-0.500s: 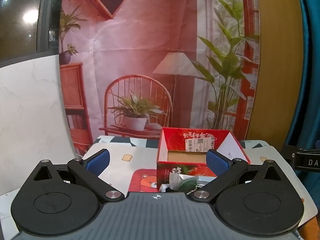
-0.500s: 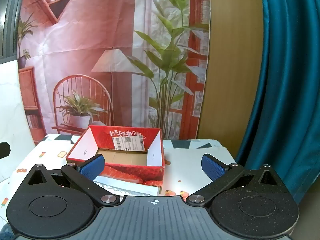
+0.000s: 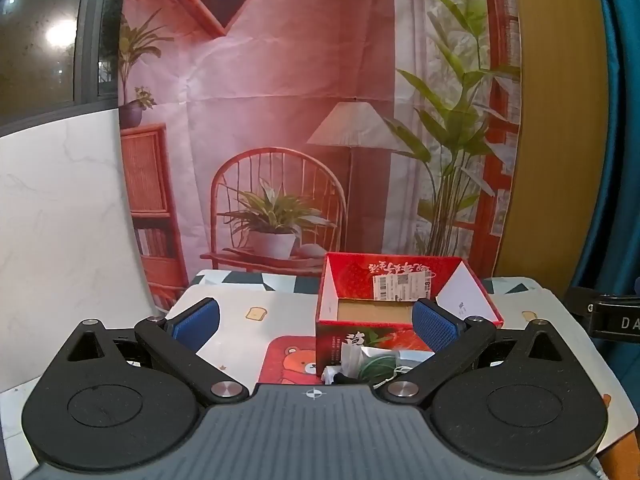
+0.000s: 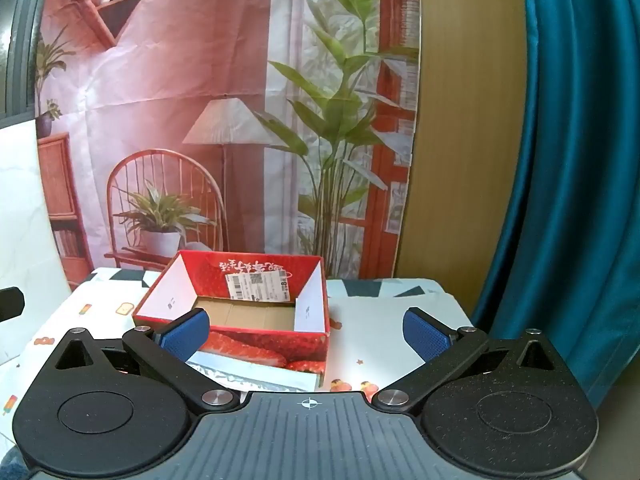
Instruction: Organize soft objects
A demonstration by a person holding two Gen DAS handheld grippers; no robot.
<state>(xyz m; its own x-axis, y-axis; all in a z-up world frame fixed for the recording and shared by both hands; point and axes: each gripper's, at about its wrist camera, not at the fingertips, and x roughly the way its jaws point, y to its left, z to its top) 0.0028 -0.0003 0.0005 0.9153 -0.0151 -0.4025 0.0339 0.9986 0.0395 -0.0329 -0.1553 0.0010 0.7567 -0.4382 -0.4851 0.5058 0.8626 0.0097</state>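
Both grippers, left gripper (image 3: 316,322) and right gripper (image 4: 306,332), spread empty; soft bundle (image 3: 370,368) before red box (image 3: 404,280) likely light, squashy; pinch mid-bulk

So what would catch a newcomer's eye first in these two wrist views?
The open red strawberry-print cardboard box at mid-table, seemingly empty, with a white shipping label inside. Behind it hangs a big printed room-scene backdrop. The left wrist view shows a small jumble of white and green items against the box's front.
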